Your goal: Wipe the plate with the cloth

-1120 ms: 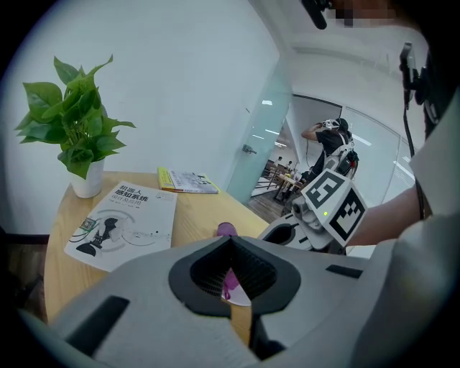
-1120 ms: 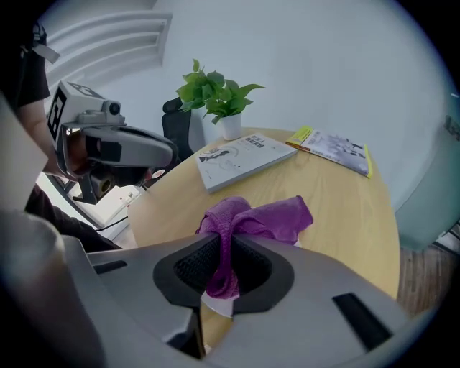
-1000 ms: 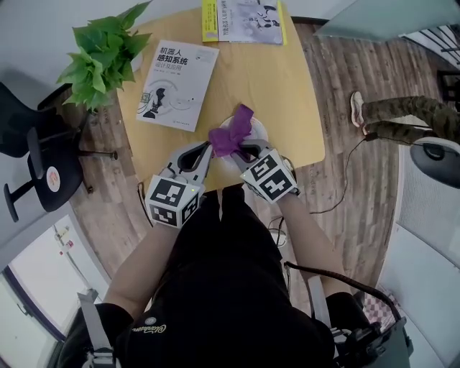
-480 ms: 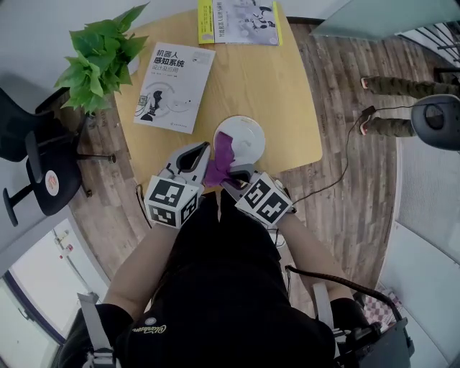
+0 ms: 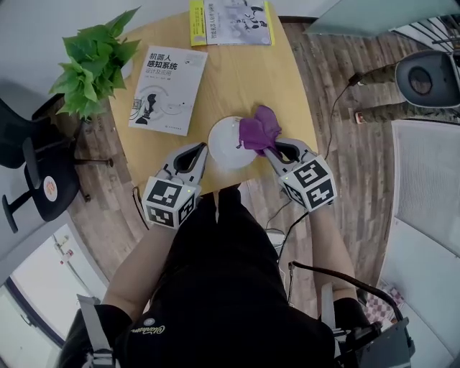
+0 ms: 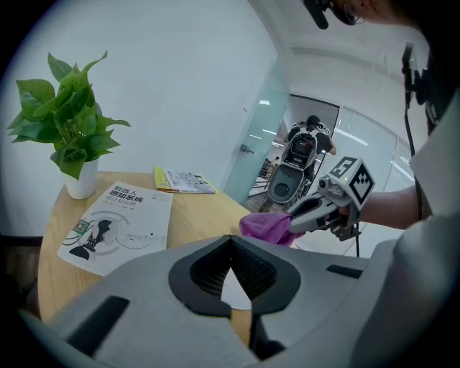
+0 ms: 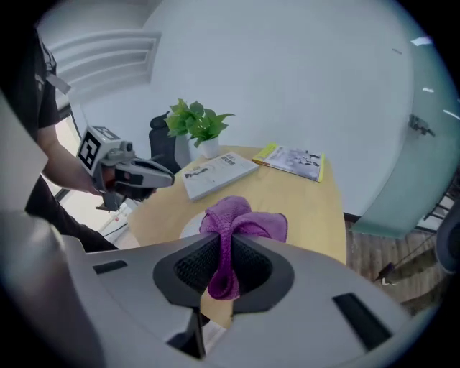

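Observation:
A white plate (image 5: 224,141) lies near the front edge of the round wooden table (image 5: 241,79). My right gripper (image 5: 272,149) is shut on a purple cloth (image 5: 259,129), which bunches over the plate's right rim. In the right gripper view the cloth (image 7: 244,219) hangs pinched between the pads, with the plate (image 7: 190,226) just beyond to the left. My left gripper (image 5: 202,149) is shut and holds nothing, its tips just left of the plate. The left gripper view shows the plate (image 6: 233,290) through the hollow between its pads, and the cloth (image 6: 262,226) held by the right gripper (image 6: 293,218).
A white book (image 5: 167,90) lies on the table's left half and a yellow-edged booklet (image 5: 230,12) at its far edge. A potted plant (image 5: 90,61) stands at the far left. Office chairs (image 5: 36,180) and a cable (image 5: 291,215) are on the wooden floor.
My right gripper has carried the cloth from the plate's near left side across to its right rim. The left gripper has stayed in place.

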`<action>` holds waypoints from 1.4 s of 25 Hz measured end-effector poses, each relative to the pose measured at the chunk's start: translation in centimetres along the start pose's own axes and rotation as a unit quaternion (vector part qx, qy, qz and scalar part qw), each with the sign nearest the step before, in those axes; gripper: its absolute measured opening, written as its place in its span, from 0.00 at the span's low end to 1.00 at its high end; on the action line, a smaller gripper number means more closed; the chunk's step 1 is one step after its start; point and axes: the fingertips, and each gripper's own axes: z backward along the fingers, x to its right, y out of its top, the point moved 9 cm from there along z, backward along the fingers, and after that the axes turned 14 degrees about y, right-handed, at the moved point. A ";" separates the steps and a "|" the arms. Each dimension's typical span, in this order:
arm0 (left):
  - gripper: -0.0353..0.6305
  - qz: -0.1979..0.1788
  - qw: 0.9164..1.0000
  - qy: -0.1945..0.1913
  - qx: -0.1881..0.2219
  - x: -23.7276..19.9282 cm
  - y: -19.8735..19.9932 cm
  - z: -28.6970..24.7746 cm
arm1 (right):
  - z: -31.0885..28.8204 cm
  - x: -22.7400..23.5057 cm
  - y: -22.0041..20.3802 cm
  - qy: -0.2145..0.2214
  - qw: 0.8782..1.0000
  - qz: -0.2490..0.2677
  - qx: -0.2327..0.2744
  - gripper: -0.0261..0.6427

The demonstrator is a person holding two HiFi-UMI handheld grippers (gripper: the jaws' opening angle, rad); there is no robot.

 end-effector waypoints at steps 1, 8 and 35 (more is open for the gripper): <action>0.06 -0.001 1.000 -0.001 -0.001 0.2 0.0 0.0 | -0.3 0.5 -0.5 -0.006 1.000 -0.001 -0.010 0.10; 0.06 -0.003 1.000 -0.003 -0.007 0.1 -0.1 -0.4 | -4.0 -1.1 -4.3 0.027 0.997 -0.007 -0.070 0.10; 0.06 0.011 1.000 0.022 -0.004 -1.6 -0.2 0.2 | -5.8 0.7 1.7 0.002 0.998 0.050 -0.046 0.10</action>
